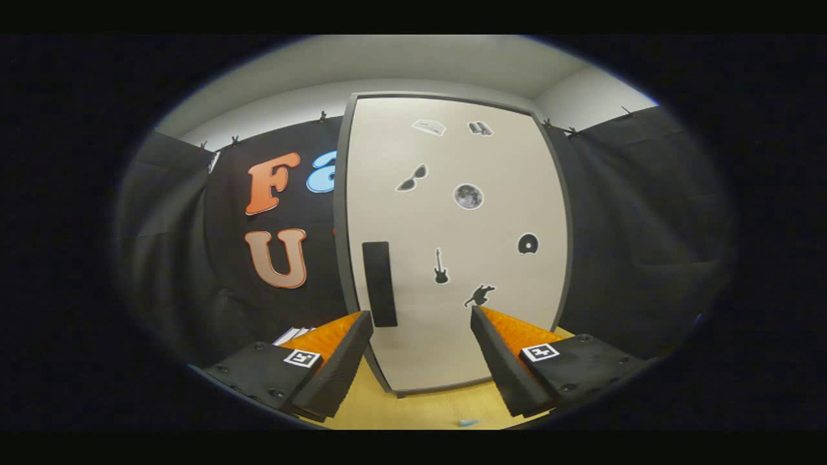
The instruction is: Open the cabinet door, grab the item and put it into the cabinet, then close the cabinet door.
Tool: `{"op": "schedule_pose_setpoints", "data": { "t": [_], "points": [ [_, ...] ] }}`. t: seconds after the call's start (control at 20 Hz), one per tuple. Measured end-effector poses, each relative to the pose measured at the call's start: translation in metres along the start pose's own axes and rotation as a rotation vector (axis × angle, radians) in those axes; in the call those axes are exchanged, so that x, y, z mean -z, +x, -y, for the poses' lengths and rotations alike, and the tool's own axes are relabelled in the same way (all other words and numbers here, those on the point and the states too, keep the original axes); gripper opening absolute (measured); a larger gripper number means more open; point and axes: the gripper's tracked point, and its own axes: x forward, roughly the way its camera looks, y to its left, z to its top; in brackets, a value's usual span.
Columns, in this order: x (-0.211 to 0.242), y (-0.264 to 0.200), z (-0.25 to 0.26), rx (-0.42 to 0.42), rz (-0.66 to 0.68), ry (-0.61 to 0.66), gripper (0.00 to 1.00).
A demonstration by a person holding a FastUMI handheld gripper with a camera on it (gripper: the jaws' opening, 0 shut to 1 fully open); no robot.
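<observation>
A tall cabinet stands just ahead of my fingers with its pale door point(452, 245) shut. The door has a dark frame and carries several small stickers. A dark upright handle point(379, 284) sits on the door's left side, just above and beyond my left finger. My gripper point(421, 316) is open, its fingers spread wide in front of the lower part of the door with nothing between them. A small light-blue thing point(470, 423) lies on the wooden tabletop point(426, 407) below and between the fingers, mostly hidden.
Black cloth walls close in the booth on both sides of the cabinet. Some white flat things point(294, 334) lie on the table left of the cabinet, behind my left finger. The cabinet rests on the light wooden tabletop.
</observation>
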Motion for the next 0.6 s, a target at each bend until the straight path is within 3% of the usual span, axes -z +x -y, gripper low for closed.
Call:
{"op": "schedule_pose_setpoints", "data": {
  "t": [0.3, 0.5, 0.6],
  "points": [
    [0.001, 0.054, -0.022, -0.037, -0.038, -0.023, 0.98],
    [0.007, 0.077, -0.020, -0.038, -0.081, -0.022, 0.93],
    [0.009, 0.083, -0.021, -0.047, -0.085, -0.021, 0.79]
  ]
}}
